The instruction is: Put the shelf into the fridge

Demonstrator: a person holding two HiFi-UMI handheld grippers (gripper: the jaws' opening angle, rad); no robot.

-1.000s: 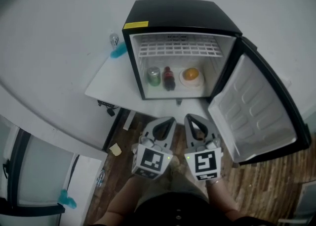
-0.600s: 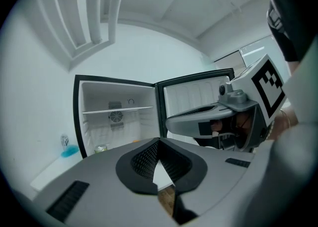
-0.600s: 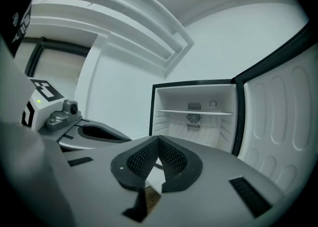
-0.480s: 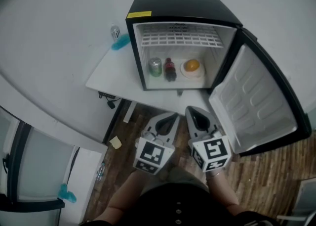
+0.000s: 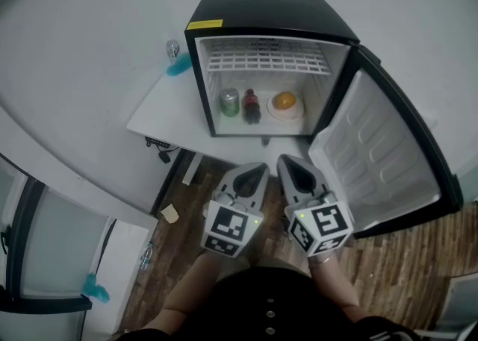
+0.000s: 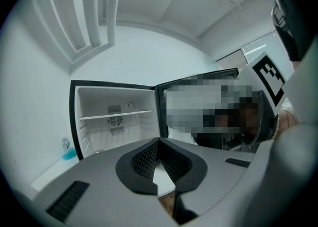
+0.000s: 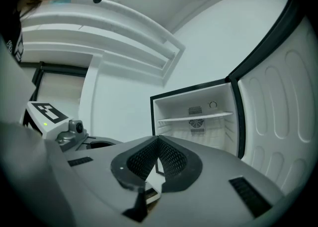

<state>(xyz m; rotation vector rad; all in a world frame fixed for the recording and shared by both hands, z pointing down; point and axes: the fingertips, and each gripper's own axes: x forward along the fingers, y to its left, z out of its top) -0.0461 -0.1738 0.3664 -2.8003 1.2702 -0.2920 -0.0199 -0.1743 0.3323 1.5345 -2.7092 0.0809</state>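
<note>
A black mini fridge (image 5: 269, 15) stands open on a white table (image 5: 160, 116), its door (image 5: 381, 160) swung out to the right. A white wire shelf (image 5: 267, 56) lies level in the upper part of the fridge; the same shelf (image 6: 117, 114) shows in the left gripper view, and the shelf (image 7: 196, 117) shows in the right gripper view. My left gripper (image 5: 256, 171) and right gripper (image 5: 287, 163) hang side by side over the floor in front of the fridge, close to my body. Both are shut with nothing between their jaws.
Below the shelf stand a green can (image 5: 229, 102), a dark bottle (image 5: 251, 106) and a plate with an orange thing (image 5: 285, 103). A blue object (image 5: 178, 65) lies on the table left of the fridge. Wooden floor (image 5: 388, 280) lies below the door.
Only the head view has shifted a little. Both grippers stay shut in front of the fridge, and the shelf has not moved.
</note>
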